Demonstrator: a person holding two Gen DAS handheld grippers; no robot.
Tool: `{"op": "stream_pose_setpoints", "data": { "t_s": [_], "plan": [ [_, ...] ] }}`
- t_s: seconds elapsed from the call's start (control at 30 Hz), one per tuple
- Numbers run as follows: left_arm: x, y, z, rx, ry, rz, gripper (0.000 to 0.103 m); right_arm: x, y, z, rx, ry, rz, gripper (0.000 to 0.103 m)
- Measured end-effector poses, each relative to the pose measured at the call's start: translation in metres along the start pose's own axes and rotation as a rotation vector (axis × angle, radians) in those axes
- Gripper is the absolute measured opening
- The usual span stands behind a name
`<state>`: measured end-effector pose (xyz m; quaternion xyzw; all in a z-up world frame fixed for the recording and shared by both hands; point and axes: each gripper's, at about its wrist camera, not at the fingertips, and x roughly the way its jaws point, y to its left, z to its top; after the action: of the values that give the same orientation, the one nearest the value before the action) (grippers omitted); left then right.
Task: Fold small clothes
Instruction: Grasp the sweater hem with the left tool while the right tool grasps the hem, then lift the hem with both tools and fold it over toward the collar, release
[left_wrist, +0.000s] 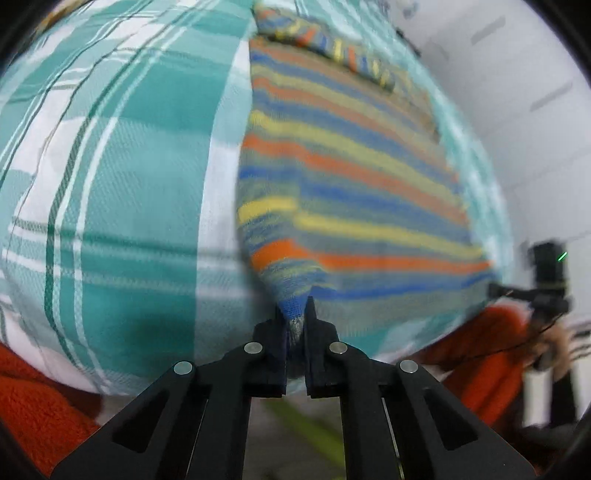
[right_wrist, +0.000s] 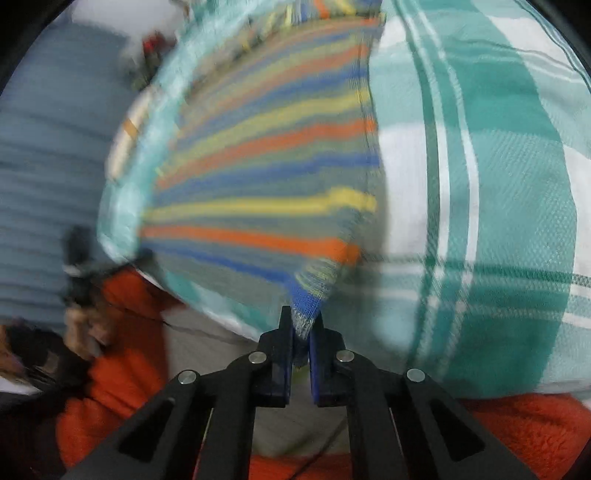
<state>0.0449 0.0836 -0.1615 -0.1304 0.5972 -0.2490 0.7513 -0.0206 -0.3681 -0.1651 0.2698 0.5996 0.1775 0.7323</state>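
A small knitted garment with blue, orange, yellow and grey stripes (left_wrist: 351, 177) lies on a teal and white plaid cloth (left_wrist: 110, 177). My left gripper (left_wrist: 294, 314) is shut on one near corner of the striped garment. In the right wrist view the same garment (right_wrist: 266, 177) spreads ahead, and my right gripper (right_wrist: 302, 325) is shut on its other near corner. Both corners are lifted slightly off the plaid cloth (right_wrist: 480, 184). The far end of the garment is bunched. Both views are motion-blurred.
The person's orange fleece sleeve (left_wrist: 37, 406) shows at the bottom of both views (right_wrist: 535, 432). The other hand and its gripper handle appear at the right edge (left_wrist: 546, 295) and at the left (right_wrist: 79, 280). A white wall (left_wrist: 517, 110) lies behind.
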Motion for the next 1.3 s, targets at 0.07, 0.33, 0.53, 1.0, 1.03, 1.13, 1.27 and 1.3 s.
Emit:
{"op": "stream_pose_setpoints", "data": {
  "t_s": [0.07, 0.33, 0.53, 1.0, 1.03, 1.13, 1.27, 1.3],
  "plan": [
    [-0.011, 0.000, 0.020, -0.042, -0.046, -0.072, 0.004, -0.016, -0.003, 0.013, 0.045, -0.088, 0.099, 0.007],
    [-0.018, -0.004, 0.156, -0.124, -0.204, -0.120, 0.004, -0.045, -0.011, 0.114, 0.101, -0.355, 0.164, 0.007],
    [0.012, -0.006, 0.261, -0.162, -0.222, -0.106, 0.004, -0.050, -0.030, 0.215, 0.147, -0.444, 0.131, 0.007],
    [0.085, 0.025, 0.405, -0.275, -0.258, 0.008, 0.029, -0.010, -0.103, 0.368, 0.315, -0.511, 0.131, 0.013],
    [0.081, 0.031, 0.410, -0.301, -0.290, -0.003, 0.050, -0.011, -0.109, 0.369, 0.337, -0.538, 0.136, 0.027],
    [0.065, 0.035, 0.409, -0.301, -0.356, 0.007, 0.062, -0.022, -0.119, 0.367, 0.388, -0.637, 0.139, 0.050],
    [0.049, 0.016, 0.379, -0.148, -0.376, 0.066, 0.062, -0.040, -0.094, 0.359, 0.227, -0.652, 0.050, 0.050],
    [0.045, 0.008, 0.364, -0.093, -0.371, 0.070, 0.062, -0.043, -0.079, 0.353, 0.155, -0.634, 0.023, 0.050]
  ]
}}
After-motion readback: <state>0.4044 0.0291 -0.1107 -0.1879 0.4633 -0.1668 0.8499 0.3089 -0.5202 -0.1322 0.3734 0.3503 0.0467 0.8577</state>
